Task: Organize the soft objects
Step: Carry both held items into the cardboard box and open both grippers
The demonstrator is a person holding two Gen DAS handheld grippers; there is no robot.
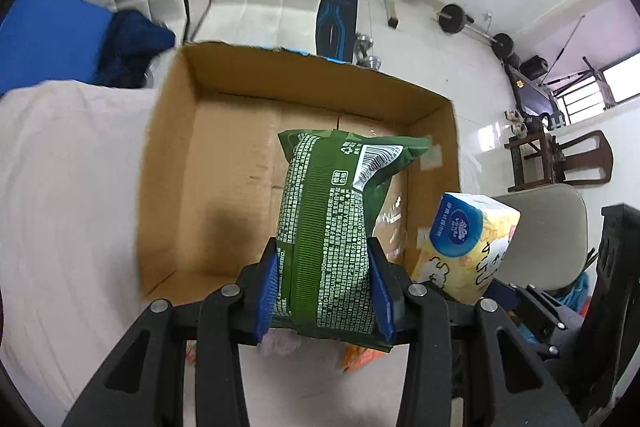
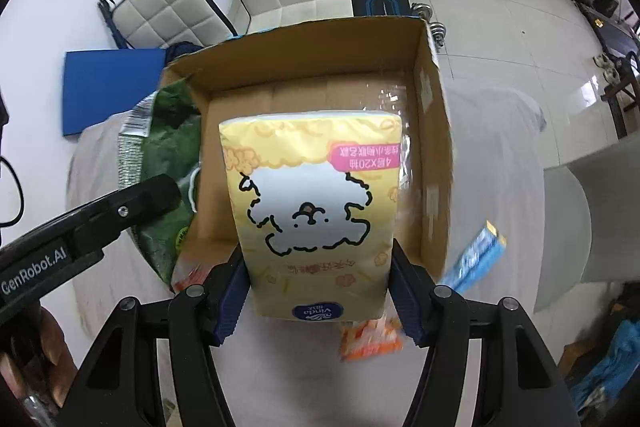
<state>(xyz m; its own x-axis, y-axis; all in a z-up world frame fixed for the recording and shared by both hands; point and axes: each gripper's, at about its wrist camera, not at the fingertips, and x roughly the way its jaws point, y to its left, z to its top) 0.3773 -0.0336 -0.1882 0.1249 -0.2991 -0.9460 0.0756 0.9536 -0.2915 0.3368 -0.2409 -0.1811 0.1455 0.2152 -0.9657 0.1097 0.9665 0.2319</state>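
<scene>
Pointing down: both tools (image 1: 324, 291) (image 2: 320, 291), w/ packs.

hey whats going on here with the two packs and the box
A person is working two handheld grippers. The left gripper is clamped on a green pack, the right gripper on a yellow tissue pack. Both packs hang above an open cardboard box whose visible floor is bare, on a cloth-covered surface.

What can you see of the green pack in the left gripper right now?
The green pack is a soft plastic pouch, glossy, with dense white print, a barcode label and crimped end seams. The left gripper is shut on its lower half, blue pads pressing both sides. It is held above the open cardboard box, beside the yellow tissue pack.
</scene>
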